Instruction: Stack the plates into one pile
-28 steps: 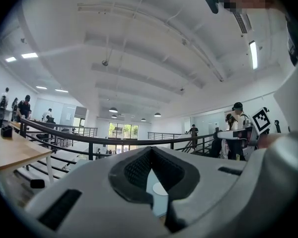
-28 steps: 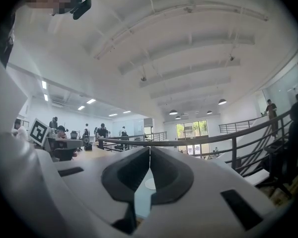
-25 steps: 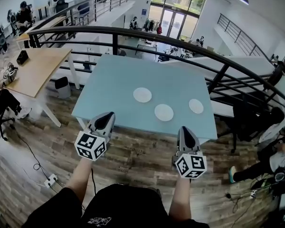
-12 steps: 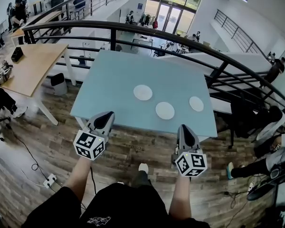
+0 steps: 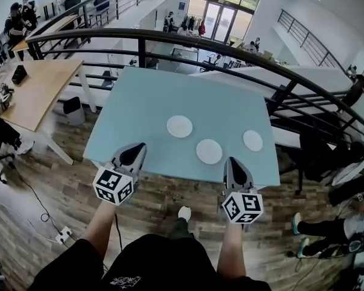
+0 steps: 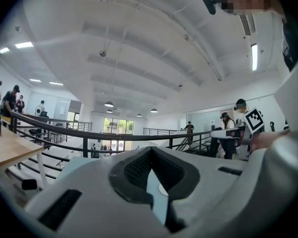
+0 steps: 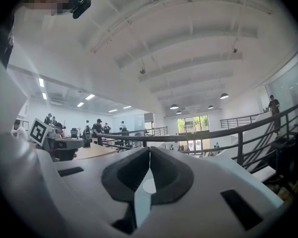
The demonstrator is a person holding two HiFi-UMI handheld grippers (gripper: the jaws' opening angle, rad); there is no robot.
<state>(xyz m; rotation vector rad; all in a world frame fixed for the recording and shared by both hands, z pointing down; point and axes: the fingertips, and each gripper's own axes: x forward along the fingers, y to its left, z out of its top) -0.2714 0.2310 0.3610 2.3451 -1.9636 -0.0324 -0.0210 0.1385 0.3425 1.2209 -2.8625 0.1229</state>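
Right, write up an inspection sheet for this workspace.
Surface: light blue table, bare apart from the plates.
Job's things: left plate, middle plate and right plate, all white, lying apart, none stacked.
Clutter: nothing seen.
Grippers: left hand-held gripper and right hand-held gripper both shut and empty, near the table's near edge.
Cables: a cable on the wooden floor leads to a power strip.
Surroundings: black railing behind the table; wooden desk to the left; people beyond.
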